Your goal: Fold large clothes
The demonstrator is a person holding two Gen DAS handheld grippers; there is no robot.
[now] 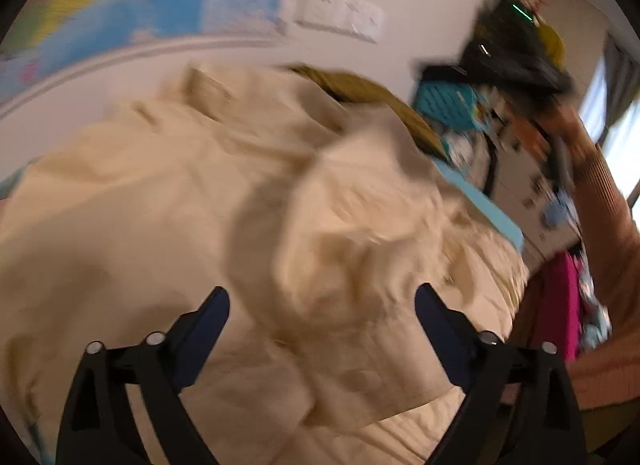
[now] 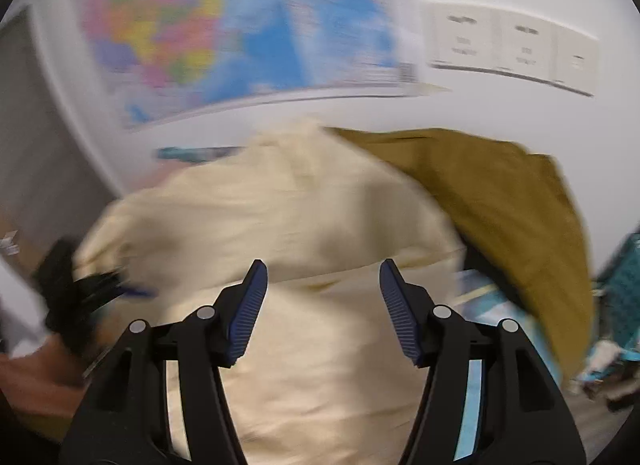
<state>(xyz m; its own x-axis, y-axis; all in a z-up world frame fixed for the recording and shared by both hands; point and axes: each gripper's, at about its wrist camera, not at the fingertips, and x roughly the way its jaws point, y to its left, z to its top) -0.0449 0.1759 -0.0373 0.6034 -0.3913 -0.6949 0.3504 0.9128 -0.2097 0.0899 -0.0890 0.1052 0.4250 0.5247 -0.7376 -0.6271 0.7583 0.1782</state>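
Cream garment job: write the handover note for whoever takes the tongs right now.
Left tongs: open, nothing between the jaws, over the cream garment.
Right tongs: open, nothing held, above the same garment.
Things: the garment lies rumpled and bunched; a mustard garment lies partly under its far edge, by the wall.
Done: no neat fold visible; frames are blurred.
Left: spread the cream garment flat, fold it, then probably the mustard one.
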